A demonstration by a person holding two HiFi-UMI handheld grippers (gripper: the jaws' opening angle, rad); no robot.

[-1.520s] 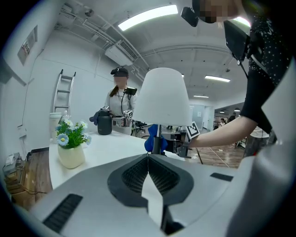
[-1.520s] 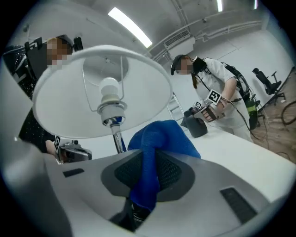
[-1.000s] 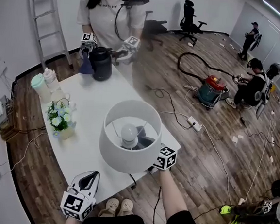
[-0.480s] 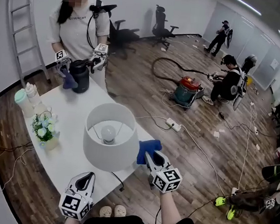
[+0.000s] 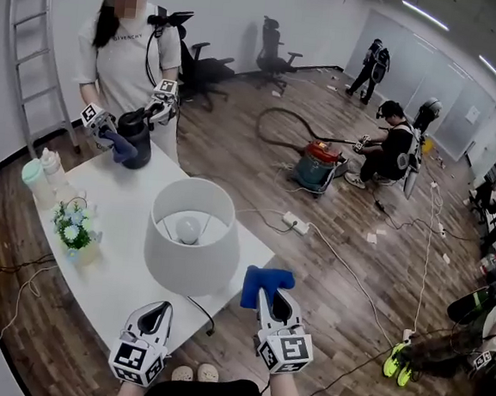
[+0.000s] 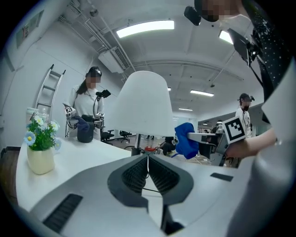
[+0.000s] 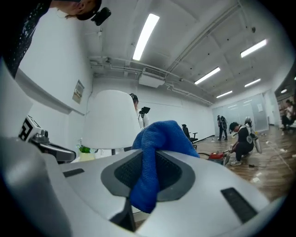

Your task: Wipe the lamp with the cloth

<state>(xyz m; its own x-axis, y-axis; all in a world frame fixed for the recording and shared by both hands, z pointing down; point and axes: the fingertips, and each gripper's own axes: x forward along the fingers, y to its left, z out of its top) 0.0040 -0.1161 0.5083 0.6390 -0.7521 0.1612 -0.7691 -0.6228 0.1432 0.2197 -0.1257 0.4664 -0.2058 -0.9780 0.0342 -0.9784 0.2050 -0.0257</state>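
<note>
A white lamp [image 5: 191, 238] with a round shade stands near the front edge of the white table [image 5: 125, 217]; its bulb [image 5: 188, 228] shows through the open top. My right gripper [image 5: 273, 293] is shut on a blue cloth [image 5: 266, 281], held just off the table's right edge, a little apart from the shade. In the right gripper view the cloth [image 7: 155, 152] hangs between the jaws, with the shade [image 7: 111, 121] to the left. My left gripper [image 5: 156, 315] hovers at the table's front edge, shut with nothing in it. In the left gripper view the shade [image 6: 143, 105] rises ahead, the cloth [image 6: 186, 140] to its right.
A vase of flowers [image 5: 77, 225] and bottles [image 5: 41, 176] stand on the table's left side. At the far end a person [image 5: 123, 44] with two grippers handles a dark jug [image 5: 136, 137]. A ladder [image 5: 29, 36], office chairs, a vacuum cleaner [image 5: 317, 166], floor cables and other people surround the table.
My right gripper has come out from beside the lamp's base and drawn back right and toward me with the blue cloth. The head view has shifted. The left gripper has held still.
</note>
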